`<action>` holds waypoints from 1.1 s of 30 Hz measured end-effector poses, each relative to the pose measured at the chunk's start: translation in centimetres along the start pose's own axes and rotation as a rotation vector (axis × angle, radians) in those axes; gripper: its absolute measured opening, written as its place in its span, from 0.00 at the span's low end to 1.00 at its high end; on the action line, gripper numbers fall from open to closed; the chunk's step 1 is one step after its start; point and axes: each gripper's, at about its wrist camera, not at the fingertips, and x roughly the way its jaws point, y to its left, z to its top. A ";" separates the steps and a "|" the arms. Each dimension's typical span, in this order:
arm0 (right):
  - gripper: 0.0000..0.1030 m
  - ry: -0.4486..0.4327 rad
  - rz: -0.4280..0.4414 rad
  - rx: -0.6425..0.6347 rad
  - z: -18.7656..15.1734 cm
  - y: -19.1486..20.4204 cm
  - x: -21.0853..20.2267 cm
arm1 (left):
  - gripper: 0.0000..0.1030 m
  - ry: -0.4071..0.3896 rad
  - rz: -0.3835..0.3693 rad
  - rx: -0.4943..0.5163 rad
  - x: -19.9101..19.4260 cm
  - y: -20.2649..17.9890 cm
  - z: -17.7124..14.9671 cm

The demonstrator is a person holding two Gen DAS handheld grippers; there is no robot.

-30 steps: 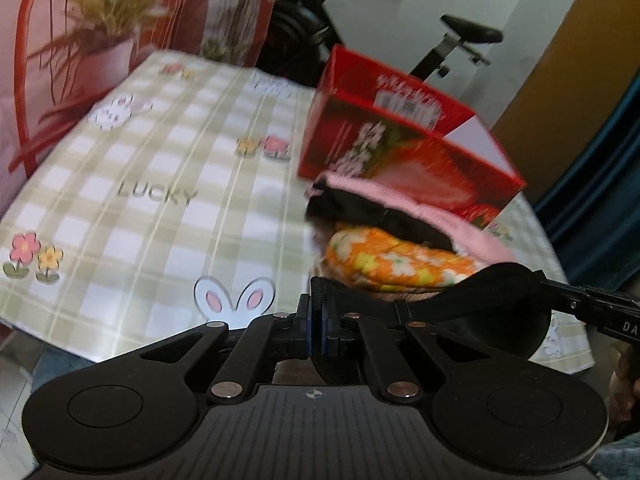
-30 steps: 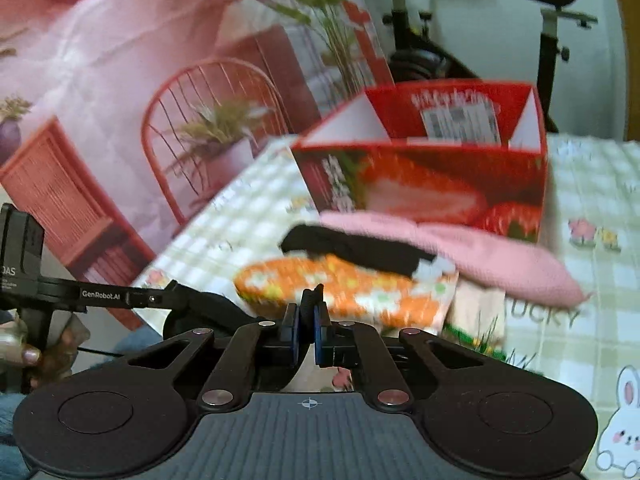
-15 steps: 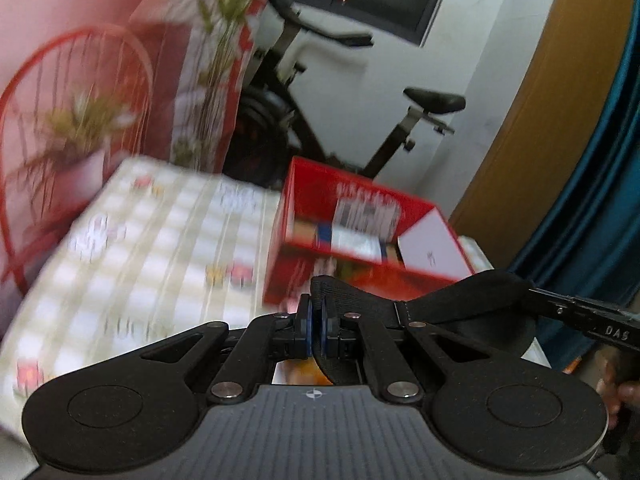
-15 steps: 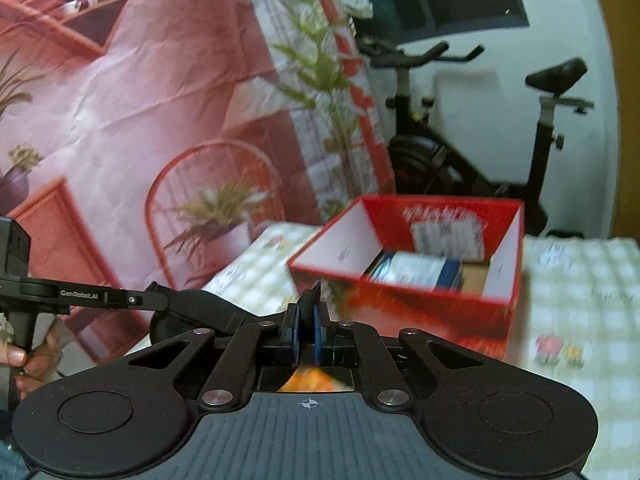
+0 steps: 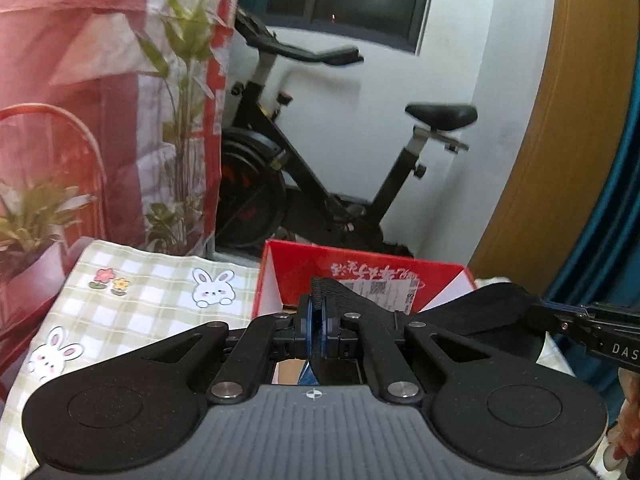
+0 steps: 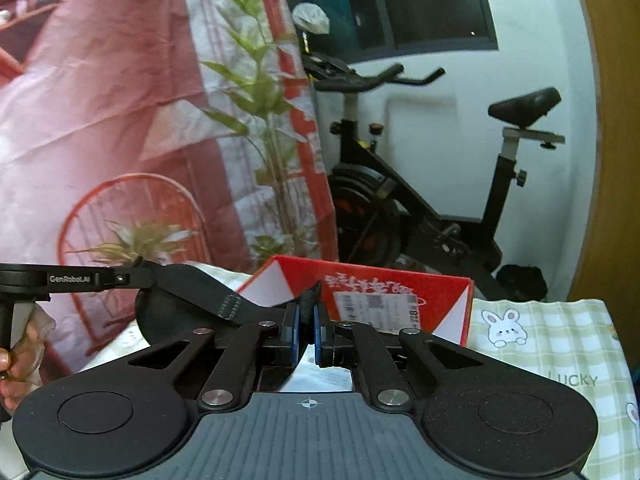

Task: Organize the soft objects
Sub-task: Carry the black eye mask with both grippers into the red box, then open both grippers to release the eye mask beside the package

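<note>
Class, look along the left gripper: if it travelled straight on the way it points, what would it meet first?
Probably the red box: the left gripper, shut on a black strap, aims into its open top, though depth is unclear.

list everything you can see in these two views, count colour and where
box: 1, red, open, on the table
tablecloth: 1, green-white check with bunnies, over the table
strap: 1, black, stretched between both grippers
exercise bike: 1, black, behind the table
backdrop: 1, red-pink print with plants, left
curtain: 1, blue, far right
left gripper: 1, black, jaws shut on the strap
right gripper: 1, black, jaws shut on the strap
</note>
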 end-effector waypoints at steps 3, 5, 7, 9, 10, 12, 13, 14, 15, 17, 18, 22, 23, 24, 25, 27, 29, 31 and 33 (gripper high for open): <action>0.06 0.051 -0.024 0.000 -0.4 -0.7 2.8 | 0.05 0.054 0.007 0.005 3.1 -0.4 -0.3; 0.06 0.082 -0.033 0.003 -0.8 -1.2 4.3 | 0.05 0.083 0.012 0.004 4.7 -0.3 -0.6; 0.06 0.111 -0.043 -0.006 -1.4 -1.5 5.8 | 0.05 0.110 0.013 0.011 6.2 -0.3 -0.9; 0.06 0.137 -0.046 -0.012 -1.8 -1.6 7.0 | 0.05 0.137 0.013 0.027 7.4 -0.4 -1.4; 0.06 0.147 -0.045 -0.012 -2.0 -1.7 7.6 | 0.05 0.155 0.013 0.036 8.3 -0.4 -1.7; 0.06 0.176 -0.042 -0.004 -2.5 -1.9 8.6 | 0.05 0.191 0.010 0.044 9.3 -0.3 -2.2; 0.06 0.194 -0.042 -0.001 -2.8 -1.9 9.2 | 0.05 0.213 0.009 0.047 10.0 -0.3 -2.5; 0.06 0.212 -0.044 0.000 -3.1 -2.1 9.7 | 0.05 0.231 0.012 0.047 10.4 -0.2 -2.7; 0.06 0.232 -0.048 0.003 -3.4 -2.2 10.3 | 0.05 0.248 0.012 0.048 11.0 -0.1 -2.9; 0.06 0.260 -0.052 0.014 -3.9 -2.4 11.2 | 0.05 0.278 0.006 0.049 11.7 -0.1 -3.3; 0.06 0.270 -0.055 0.024 -4.1 -2.6 11.6 | 0.05 0.290 0.009 0.056 12.1 -0.1 -3.4; 0.06 0.298 -0.068 0.056 -4.8 -3.2 12.5 | 0.05 0.319 0.005 0.066 12.9 -0.2 -3.7; 0.06 0.303 -0.072 0.056 -4.9 -3.2 12.7 | 0.05 0.323 0.004 0.065 13.1 -0.2 -3.8; 0.06 0.306 -0.074 0.055 -5.1 -3.4 12.6 | 0.05 0.327 0.004 0.067 13.2 -0.2 -3.9; 0.06 0.307 -0.075 0.055 -5.1 -3.4 12.6 | 0.05 0.328 0.006 0.071 13.2 -0.2 -4.0; 0.07 0.309 -0.083 0.053 -5.2 -3.3 12.6 | 0.05 0.324 0.005 0.081 13.1 -0.2 -4.1; 0.08 0.306 -0.095 0.042 -5.2 -3.2 12.4 | 0.07 0.323 -0.002 0.092 12.9 -0.2 -3.9; 0.13 0.306 -0.113 0.024 -5.2 -2.9 12.3 | 0.11 0.320 -0.009 0.096 12.7 -0.3 -3.7; 0.21 0.305 -0.134 0.006 -4.9 -2.8 12.1 | 0.28 0.319 -0.016 0.105 12.4 -0.3 -3.5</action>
